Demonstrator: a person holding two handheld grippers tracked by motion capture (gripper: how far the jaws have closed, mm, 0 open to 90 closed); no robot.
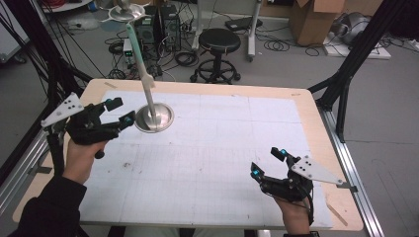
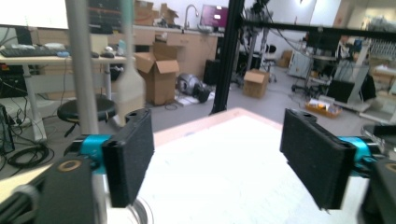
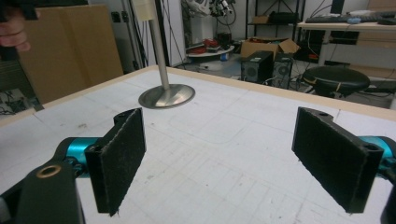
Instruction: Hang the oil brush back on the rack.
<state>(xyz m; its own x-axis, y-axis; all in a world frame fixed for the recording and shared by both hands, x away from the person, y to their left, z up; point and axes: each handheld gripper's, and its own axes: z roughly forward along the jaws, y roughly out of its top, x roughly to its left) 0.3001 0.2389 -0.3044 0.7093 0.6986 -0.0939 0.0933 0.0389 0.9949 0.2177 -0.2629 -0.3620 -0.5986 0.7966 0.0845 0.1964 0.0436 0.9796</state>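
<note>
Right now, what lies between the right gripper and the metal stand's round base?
Bare white table mat, seen in the high view, lies between the right gripper and the stand base.

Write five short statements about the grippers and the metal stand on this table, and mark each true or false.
1. The stand is upright on the table. True.
2. The left gripper is clamped on the stand's pole. False: its jaws are open with nothing between them, beside the base.
3. The right gripper is open. True.
4. The right gripper holds a cup. False: it holds nothing.
5. The stand lies nearer the right gripper. False: it stands by the left one.
</note>
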